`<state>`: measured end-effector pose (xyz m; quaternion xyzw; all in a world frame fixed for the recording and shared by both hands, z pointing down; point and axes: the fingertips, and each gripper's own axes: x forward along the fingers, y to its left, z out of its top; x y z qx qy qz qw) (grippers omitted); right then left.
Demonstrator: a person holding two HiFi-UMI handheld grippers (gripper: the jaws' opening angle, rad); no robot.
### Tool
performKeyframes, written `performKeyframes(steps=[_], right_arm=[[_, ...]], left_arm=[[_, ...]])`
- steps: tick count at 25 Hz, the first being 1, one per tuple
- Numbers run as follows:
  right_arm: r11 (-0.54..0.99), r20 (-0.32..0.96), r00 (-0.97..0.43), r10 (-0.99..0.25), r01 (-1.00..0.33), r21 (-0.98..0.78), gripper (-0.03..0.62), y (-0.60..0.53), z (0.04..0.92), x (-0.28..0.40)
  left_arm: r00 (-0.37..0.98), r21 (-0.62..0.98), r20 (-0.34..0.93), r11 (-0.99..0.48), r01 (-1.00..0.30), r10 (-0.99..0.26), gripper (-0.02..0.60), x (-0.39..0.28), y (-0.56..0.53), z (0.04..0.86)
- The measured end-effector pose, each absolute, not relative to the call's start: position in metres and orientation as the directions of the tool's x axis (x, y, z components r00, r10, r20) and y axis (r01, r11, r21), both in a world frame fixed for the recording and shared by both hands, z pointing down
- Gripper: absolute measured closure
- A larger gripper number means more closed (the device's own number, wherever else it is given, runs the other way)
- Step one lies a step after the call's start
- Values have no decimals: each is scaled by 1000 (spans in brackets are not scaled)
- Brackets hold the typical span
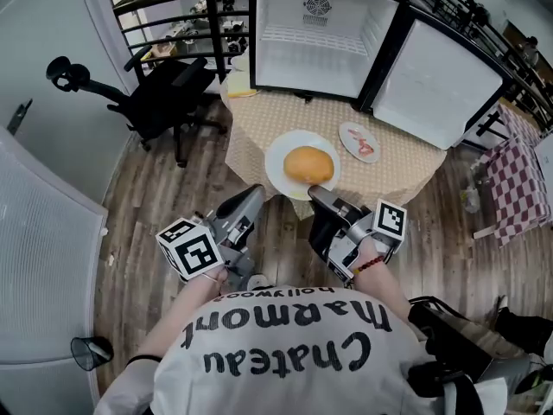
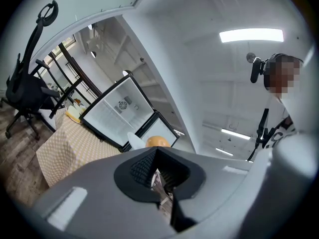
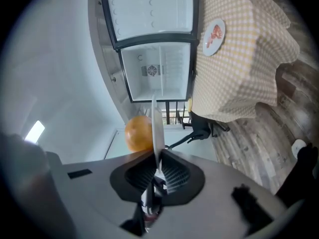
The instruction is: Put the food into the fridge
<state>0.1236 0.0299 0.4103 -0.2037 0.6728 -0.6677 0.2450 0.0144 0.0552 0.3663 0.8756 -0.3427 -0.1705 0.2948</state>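
A round orange bun (image 1: 308, 164) lies on a white plate (image 1: 282, 158) over the near edge of the checked-cloth table (image 1: 406, 169). My right gripper (image 1: 320, 194) is shut on the plate's near rim. The right gripper view shows the plate (image 3: 156, 133) edge-on between the pads, with the bun (image 3: 137, 133) on its left side. My left gripper (image 1: 253, 195) hangs just left of the plate, jaws together with nothing in them; beyond the left gripper (image 2: 157, 176) I see the bun (image 2: 158, 141). The small fridge (image 1: 320, 33) stands open at the table's far side, its inside bare.
The fridge door (image 1: 436, 80) swings out to the right. A small plate with something red (image 1: 359, 142) lies on the table right of the bun. A black office chair (image 1: 164, 98) stands at the left, a red-checked cloth (image 1: 518, 175) at the right. Wooden floor surrounds the table.
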Motion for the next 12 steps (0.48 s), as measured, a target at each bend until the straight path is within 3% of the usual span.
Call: performKeyframes(steps=[12], right_arm=[[62, -109, -753, -649, 90, -994, 562, -47, 390, 58]], left_arm=[[752, 613, -88, -630, -476, -653, 583, -57, -32, 355]])
